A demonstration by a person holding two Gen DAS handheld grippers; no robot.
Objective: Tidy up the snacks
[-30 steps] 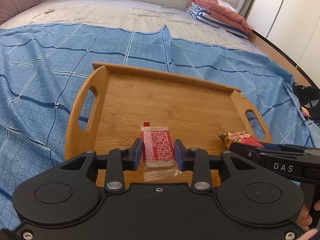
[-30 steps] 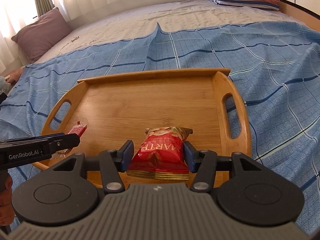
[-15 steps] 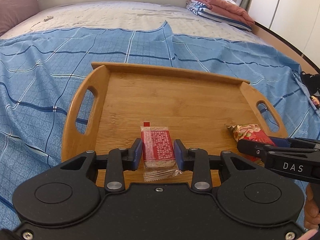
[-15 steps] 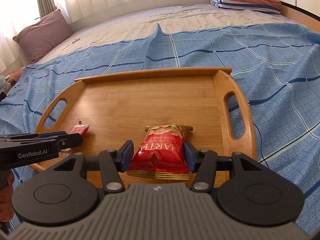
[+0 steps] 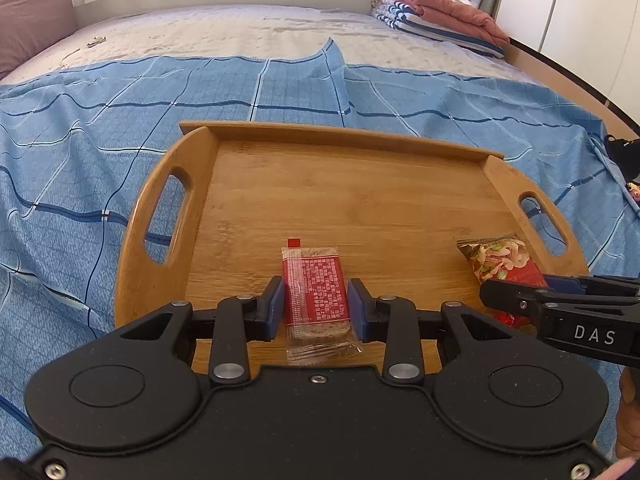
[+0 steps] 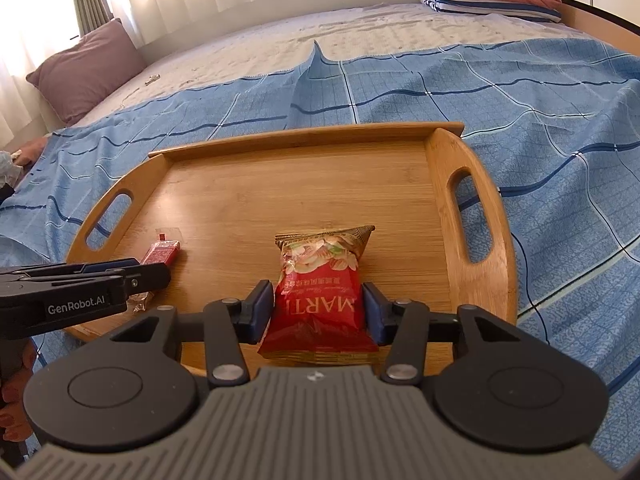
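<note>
A wooden tray with two handle slots lies on the blue checked bedspread; it also shows in the right wrist view. My left gripper is shut on a small red wafer packet over the tray's near left part. My right gripper is shut on a red nut bag over the tray's near right part. The nut bag shows at the right of the left wrist view. The wafer packet shows at the left of the right wrist view. Whether the packets rest on the tray is unclear.
The blue bedspread covers the near half of the bed, with bare mattress beyond. Folded towels and blankets are stacked at the far right. A mauve pillow lies at the far left. Dark items sit at the bed's right edge.
Both grippers, still holding their packets, have moved forward and lower over the tray. The jaws have not changed.
</note>
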